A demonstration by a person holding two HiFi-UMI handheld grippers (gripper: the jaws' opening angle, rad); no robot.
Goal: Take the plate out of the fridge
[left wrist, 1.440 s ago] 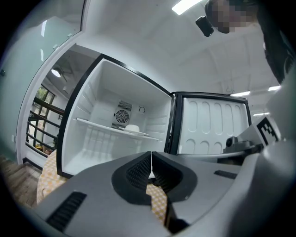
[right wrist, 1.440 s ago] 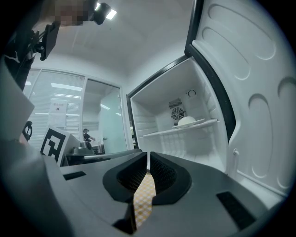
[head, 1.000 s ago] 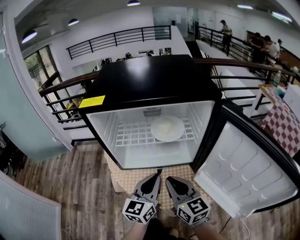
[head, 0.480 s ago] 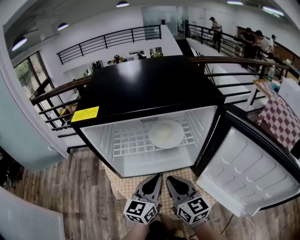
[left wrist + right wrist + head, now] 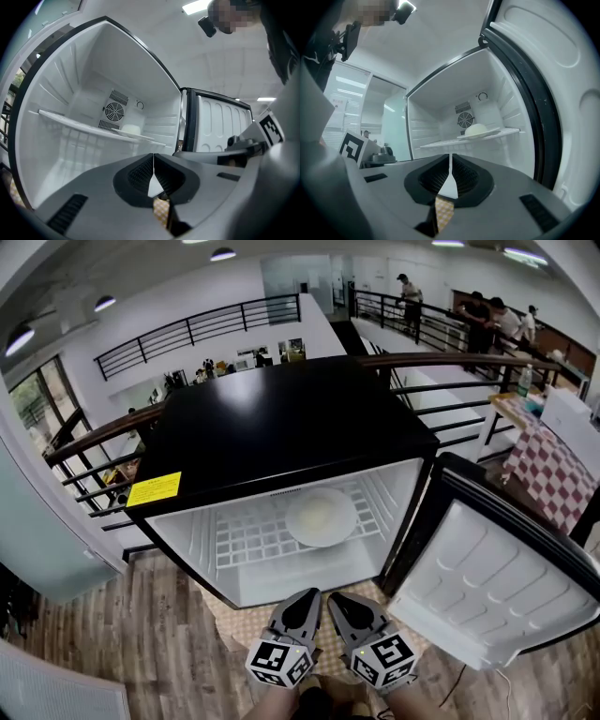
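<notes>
This is a big open-plan workplace on an upper gallery, not a home. Black railings (image 5: 197, 329) ring the level, round lamps (image 5: 223, 254) dot the high white ceiling, and people (image 5: 483, 315) stand by the far rail. A small black fridge (image 5: 272, 418) sits on plank flooring (image 5: 141, 643) near a check-clothed table (image 5: 553, 470).

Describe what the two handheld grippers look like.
The left gripper and right gripper look alike: grey wedge-shaped jaws with black ribbed pads, tapering to a point. Each carries a white cube printed with black square markers.
</notes>
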